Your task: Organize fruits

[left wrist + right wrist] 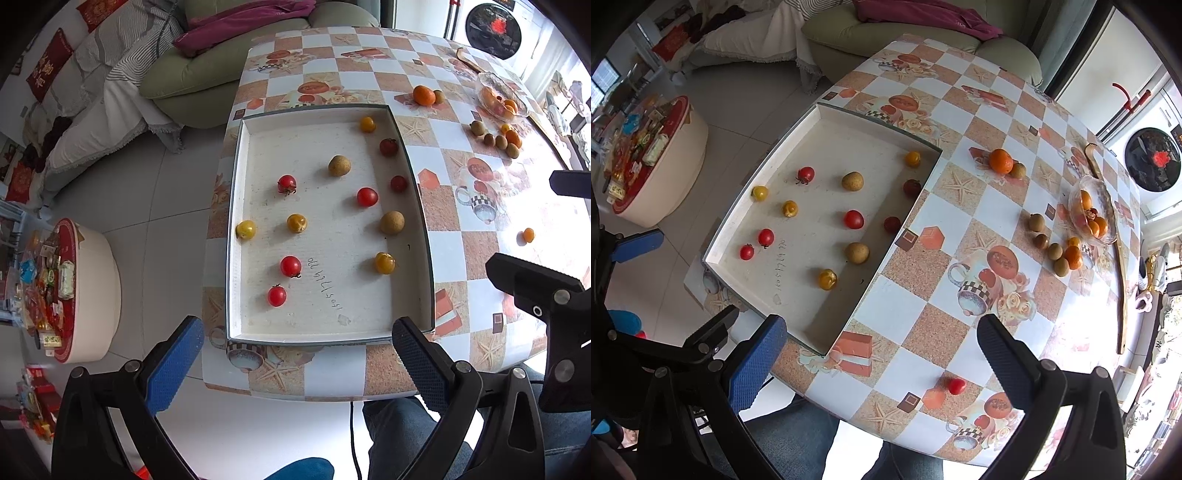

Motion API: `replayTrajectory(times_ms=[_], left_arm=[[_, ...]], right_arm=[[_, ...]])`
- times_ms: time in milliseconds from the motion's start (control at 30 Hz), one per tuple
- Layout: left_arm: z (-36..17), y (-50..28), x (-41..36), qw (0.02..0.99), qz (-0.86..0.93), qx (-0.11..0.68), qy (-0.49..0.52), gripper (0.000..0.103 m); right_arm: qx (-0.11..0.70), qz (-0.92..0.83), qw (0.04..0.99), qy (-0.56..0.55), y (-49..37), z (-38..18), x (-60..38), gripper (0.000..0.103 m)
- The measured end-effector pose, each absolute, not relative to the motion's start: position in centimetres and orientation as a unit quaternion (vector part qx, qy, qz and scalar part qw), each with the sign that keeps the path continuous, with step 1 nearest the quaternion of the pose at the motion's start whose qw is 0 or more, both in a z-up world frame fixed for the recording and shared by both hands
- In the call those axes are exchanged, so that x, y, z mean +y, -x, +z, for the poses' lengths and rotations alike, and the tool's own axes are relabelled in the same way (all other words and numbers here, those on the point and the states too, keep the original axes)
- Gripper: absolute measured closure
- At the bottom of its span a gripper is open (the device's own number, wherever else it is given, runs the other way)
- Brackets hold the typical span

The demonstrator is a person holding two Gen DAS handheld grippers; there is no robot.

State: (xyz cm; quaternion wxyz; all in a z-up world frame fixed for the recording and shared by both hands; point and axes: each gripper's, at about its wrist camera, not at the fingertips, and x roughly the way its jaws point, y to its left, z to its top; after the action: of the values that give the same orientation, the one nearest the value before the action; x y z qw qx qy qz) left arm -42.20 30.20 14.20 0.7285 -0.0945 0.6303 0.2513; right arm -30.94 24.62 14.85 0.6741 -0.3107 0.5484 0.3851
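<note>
A white shallow tray (236, 206) (820, 110) lies on the checkered table and holds several red and yellow cherry tomatoes and two brown longans. A red tomato (276, 296) lies nearest my left gripper (297, 362), which is open and empty, hovering over the tray's near edge. My right gripper (882, 354) is open and empty above the table's near edge. A lone red tomato (956, 386) lies on the table between its fingers. An orange (1000, 161) with a longan (1018, 170) lies beyond the tray. Several longans (1049, 242) and small oranges lie by a glass bowl (1106, 199).
The table (908, 306) edge and the person's jeans-clad legs are just below the grippers. A small orange fruit (528, 235) lies on the table to the right. A green sofa (192, 70) stands behind the table. A round cream stool (88, 288) with clutter stands at the left.
</note>
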Motion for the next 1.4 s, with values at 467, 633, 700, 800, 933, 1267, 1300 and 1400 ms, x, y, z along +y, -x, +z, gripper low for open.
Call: replayTrajectory(times_ms=[467, 633, 700, 800, 933, 1267, 1300, 1400], left_arm=[[14.33, 42.12, 29.78, 0.731, 0.249, 0.629, 0.085, 0.001], [14.36, 42.10, 29.74, 0.733, 0.245, 0.630, 0.081, 0.001], [14.40, 42.08, 29.78, 0.733, 0.245, 0.629, 0.080, 0.001], [14.45, 42.03, 29.72, 0.734, 0.245, 0.628, 0.079, 0.001], [14.43, 42.03, 29.78, 0.734, 0.243, 0.629, 0.079, 0.001], [14.12, 41.94, 29.66, 0.733, 0.238, 0.632, 0.076, 0.001], [14.11, 41.90, 29.67, 0.733, 0.238, 0.632, 0.075, 0.001], [14.00, 41.73, 29.76, 0.733, 0.237, 0.634, 0.075, 0.001]], right_arm=[[0.549, 0.385, 0.674, 0.310, 31.08, 14.89, 24.60, 0.000], [0.549, 0.385, 0.674, 0.310, 31.15, 14.88, 24.61, 0.000], [0.549, 0.384, 0.674, 0.310, 31.14, 14.85, 24.60, 0.000], [0.549, 0.384, 0.675, 0.310, 31.11, 14.85, 24.61, 0.000], [0.548, 0.384, 0.675, 0.310, 31.21, 14.85, 24.62, 0.000], [0.551, 0.384, 0.674, 0.309, 31.54, 14.72, 24.71, 0.000], [0.552, 0.384, 0.673, 0.309, 31.65, 14.68, 24.76, 0.000], [0.553, 0.383, 0.673, 0.308, 31.68, 14.61, 24.87, 0.000]])
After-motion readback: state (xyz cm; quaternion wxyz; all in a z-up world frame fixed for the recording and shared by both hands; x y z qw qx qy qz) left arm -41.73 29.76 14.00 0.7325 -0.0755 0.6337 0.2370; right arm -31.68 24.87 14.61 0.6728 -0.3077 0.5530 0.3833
